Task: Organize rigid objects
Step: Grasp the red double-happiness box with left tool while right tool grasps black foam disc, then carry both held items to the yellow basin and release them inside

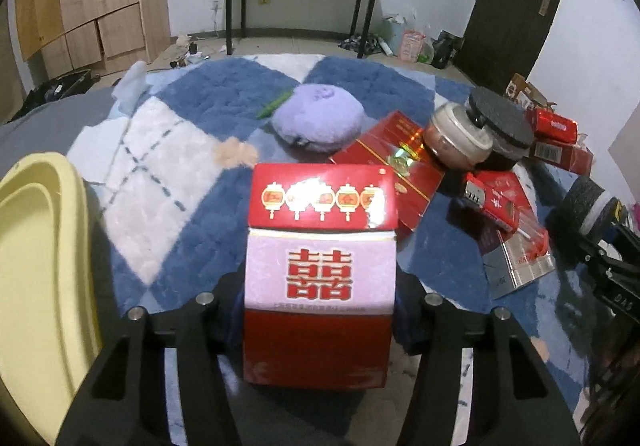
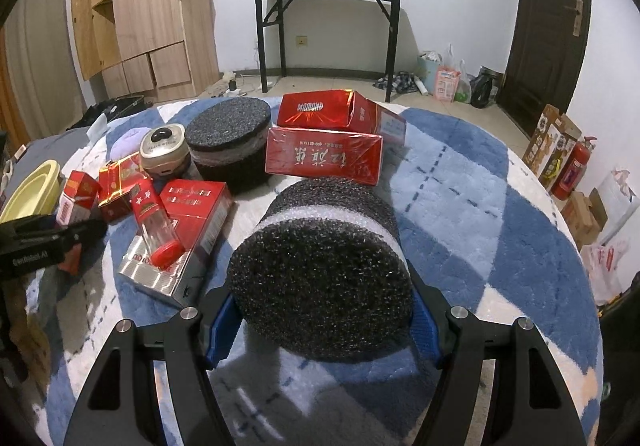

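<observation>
My left gripper is shut on a red and white box with a red double-happiness sign, held above the blue and white rug. My right gripper is shut on a black foam cylinder with a white band, lying on its side between the blue pads. It also shows at the right edge of the left wrist view. Ahead lie red boxes, a second black foam cylinder, a round beige jar and a clear bottle with a red cap.
A yellow basin sits at the left. A purple plush cushion and a green pen lie mid-rug. A black folding table, wooden cabinets, a dark door and a fire extinguisher stand around.
</observation>
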